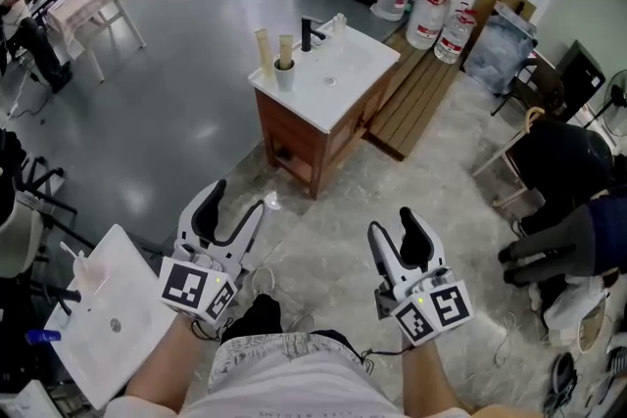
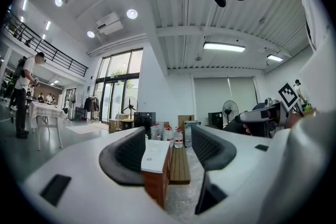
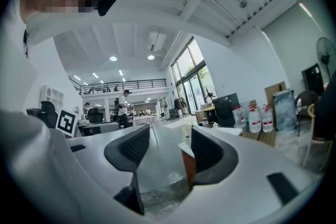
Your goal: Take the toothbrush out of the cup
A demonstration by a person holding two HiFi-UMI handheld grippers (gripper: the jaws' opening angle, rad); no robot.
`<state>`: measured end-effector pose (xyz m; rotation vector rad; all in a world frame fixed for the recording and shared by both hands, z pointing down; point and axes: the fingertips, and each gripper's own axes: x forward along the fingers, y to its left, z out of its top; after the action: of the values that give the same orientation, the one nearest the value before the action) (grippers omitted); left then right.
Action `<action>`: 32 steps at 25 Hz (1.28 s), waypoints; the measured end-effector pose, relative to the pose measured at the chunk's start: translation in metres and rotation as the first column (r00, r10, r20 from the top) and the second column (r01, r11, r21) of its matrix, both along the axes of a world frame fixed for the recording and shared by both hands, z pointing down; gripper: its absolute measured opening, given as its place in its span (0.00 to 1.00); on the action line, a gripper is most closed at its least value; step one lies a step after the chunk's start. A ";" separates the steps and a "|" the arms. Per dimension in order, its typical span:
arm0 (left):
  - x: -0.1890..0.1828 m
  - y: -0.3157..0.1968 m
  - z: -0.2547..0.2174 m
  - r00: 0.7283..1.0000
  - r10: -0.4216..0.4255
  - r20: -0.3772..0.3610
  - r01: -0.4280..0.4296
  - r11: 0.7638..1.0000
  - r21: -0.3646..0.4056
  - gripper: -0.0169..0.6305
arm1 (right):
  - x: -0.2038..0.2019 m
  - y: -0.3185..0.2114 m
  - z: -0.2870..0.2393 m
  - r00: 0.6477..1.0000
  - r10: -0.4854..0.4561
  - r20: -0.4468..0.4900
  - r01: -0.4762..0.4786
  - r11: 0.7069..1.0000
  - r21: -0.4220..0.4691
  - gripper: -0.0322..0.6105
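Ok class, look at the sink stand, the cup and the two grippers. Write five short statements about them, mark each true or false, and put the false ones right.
1. The left gripper has its jaws apart with nothing between them. True.
2. The right gripper is shut on the toothbrush. False: its jaws are apart and empty, and the toothbrush stands in the cup.
3. The cup stands near a corner of the white sink top. True.
4. The faucet is white. False: it is black.
5. The water bottles stand on the sink top. False: they stand beyond it, by the wall.
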<state>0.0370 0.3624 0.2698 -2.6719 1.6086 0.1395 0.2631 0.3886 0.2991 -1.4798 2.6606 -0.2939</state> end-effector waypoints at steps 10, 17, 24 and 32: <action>-0.013 -0.032 0.003 1.000 0.001 0.012 -0.001 1.000 0.005 0.47 | -0.004 -0.029 0.008 1.000 0.016 0.004 -0.016 1.000 -0.009 0.44; -0.059 -0.085 0.018 1.000 -0.014 -0.013 0.014 1.000 -0.019 0.47 | -0.041 -0.085 0.017 0.999 0.016 -0.029 -0.017 0.999 -0.038 0.44; -0.125 -0.156 0.033 0.999 -0.035 -0.029 0.034 0.999 -0.038 0.47 | -0.111 -0.164 0.017 0.998 -0.004 -0.065 0.001 0.999 -0.040 0.44; -0.182 -0.224 0.041 0.998 -0.046 -0.050 0.043 0.998 -0.053 0.47 | -0.178 -0.237 0.017 0.994 -0.035 -0.099 0.029 0.997 -0.068 0.44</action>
<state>-0.1452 0.1385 0.3111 -2.6891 1.7083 0.1689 0.0853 0.1514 0.3165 -1.5100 2.7808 -0.3217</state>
